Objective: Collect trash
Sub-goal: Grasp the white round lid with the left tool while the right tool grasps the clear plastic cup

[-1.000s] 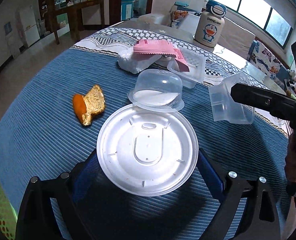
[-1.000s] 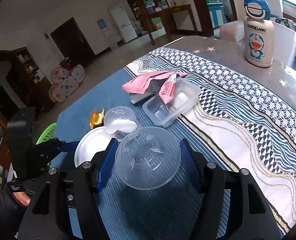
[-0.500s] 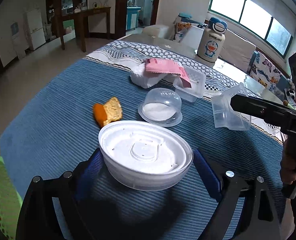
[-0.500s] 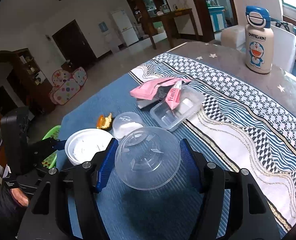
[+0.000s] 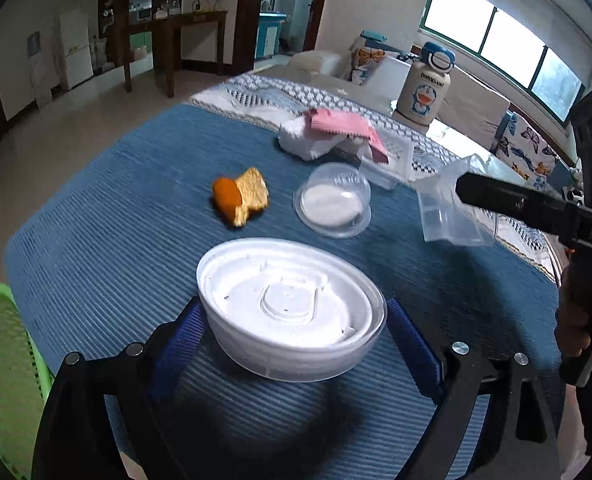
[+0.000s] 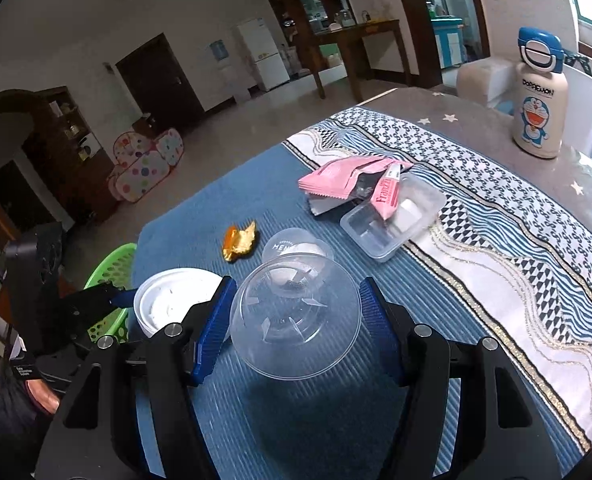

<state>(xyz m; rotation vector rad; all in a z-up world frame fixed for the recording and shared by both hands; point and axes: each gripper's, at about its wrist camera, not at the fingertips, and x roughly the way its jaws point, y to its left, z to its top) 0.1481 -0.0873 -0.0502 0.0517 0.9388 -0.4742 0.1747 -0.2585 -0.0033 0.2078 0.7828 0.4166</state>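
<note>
A white lidded bowl [image 5: 292, 312] hangs just above the blue tablecloth [image 5: 108, 220], with my left gripper [image 5: 292, 336] shut on its sides. My right gripper [image 6: 296, 320] is shut on a clear plastic cup [image 6: 296, 320], held off the cloth to the right. Beyond them lie an orange peel [image 5: 240, 200], a small clear dome cup [image 5: 331, 204], a clear rectangular tray [image 5: 387, 160] and pink wrappers [image 5: 343, 126] over a white wad [image 5: 299, 144]. The right wrist view shows the bowl [image 6: 172, 304] low at the left, beside the cup.
A green mesh basket [image 5: 0, 360] stands below the table edge at the near left. A Doraemon bottle [image 5: 425, 88] stands at the far side on the patterned cloth [image 6: 495, 240]. A person's hand [image 5: 571, 328] grips the right handle.
Both grippers have pulled back and risen a little with their loads. The bowl now shows its side wall, and more of the green basket has come into view.
</note>
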